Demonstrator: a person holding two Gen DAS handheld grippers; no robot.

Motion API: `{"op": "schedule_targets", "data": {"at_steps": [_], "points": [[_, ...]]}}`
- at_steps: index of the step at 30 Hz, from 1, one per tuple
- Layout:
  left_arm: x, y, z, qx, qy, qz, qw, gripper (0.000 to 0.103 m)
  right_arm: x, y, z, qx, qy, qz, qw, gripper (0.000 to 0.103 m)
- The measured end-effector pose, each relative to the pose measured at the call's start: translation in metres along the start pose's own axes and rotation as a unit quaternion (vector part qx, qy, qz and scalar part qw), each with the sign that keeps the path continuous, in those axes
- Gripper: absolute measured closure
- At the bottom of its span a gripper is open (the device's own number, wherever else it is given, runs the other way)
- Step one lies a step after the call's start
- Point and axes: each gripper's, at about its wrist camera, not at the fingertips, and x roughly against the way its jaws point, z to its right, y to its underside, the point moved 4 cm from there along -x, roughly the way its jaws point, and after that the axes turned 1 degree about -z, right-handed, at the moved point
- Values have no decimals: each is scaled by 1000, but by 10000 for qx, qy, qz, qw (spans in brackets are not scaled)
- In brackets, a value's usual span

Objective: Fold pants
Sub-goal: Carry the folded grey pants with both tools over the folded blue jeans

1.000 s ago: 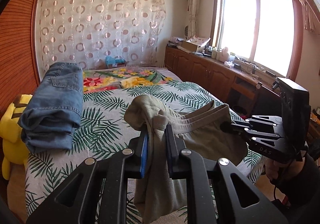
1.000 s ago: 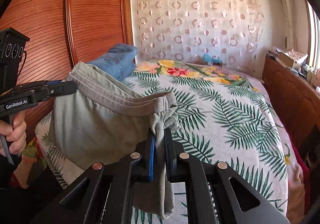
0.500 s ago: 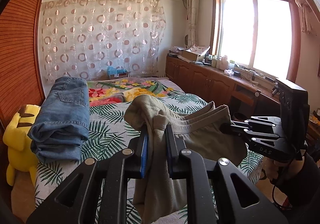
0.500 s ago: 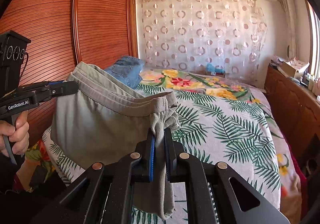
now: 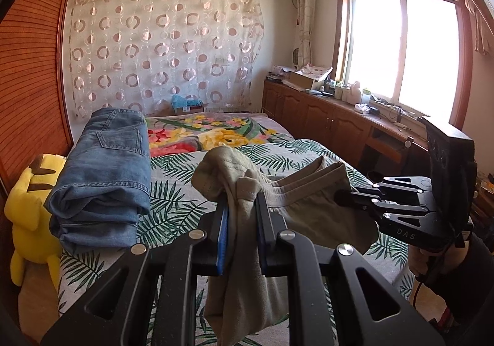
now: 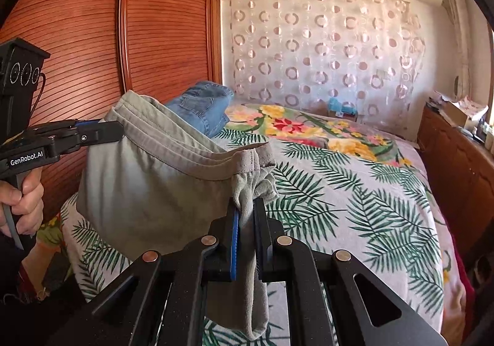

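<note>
Bed (image 5: 185, 204) w/ folded jeans (image 5: 105, 176), leaf-print sheet.

Ahead of the hand-held gripper, a bed (image 5: 185, 210) with a palm-leaf cover; beyond it a circle-patterned curtain (image 5: 160, 49). Bright window (image 5: 401, 46) and wooden cabinets (image 5: 324, 123) to its right, ribbed wooden wardrobe (image 6: 92, 37) left.

The room is lit by strong daylight from the window (image 5: 401, 49), whose panes are blown out to plain white, and a warm wash is cast over the bed (image 5: 185, 191) and the curtain (image 5: 160, 46). Straight lines are bent heavily toward the frame edges by the fisheye lens, and the corners are cut off in black. The near black gripper frames are rendered dark, slightly soft and underexposed, while the rest is kept sharp.
</note>
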Motion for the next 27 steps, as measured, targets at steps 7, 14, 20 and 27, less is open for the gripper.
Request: {"op": "schedule_targets", "data": {"at_steps": [7,14,20,27], "points": [[-13,0,-13,127,-6,-81,9999,86,-22,-12,9,-11,-102,-78,9999,95],[-13,-14,-23,131,-51,42,9999,86,-38,-32,10,41,-164,-19,9999,95],[-13,-33,-37,86,-136,172,9997,86,-53,-49,12,200,-210,32,9996,95],[-22,-50,-58,85,-254,251,9993,86,-83,-81,17,384,-294,27,9988,95]]}}
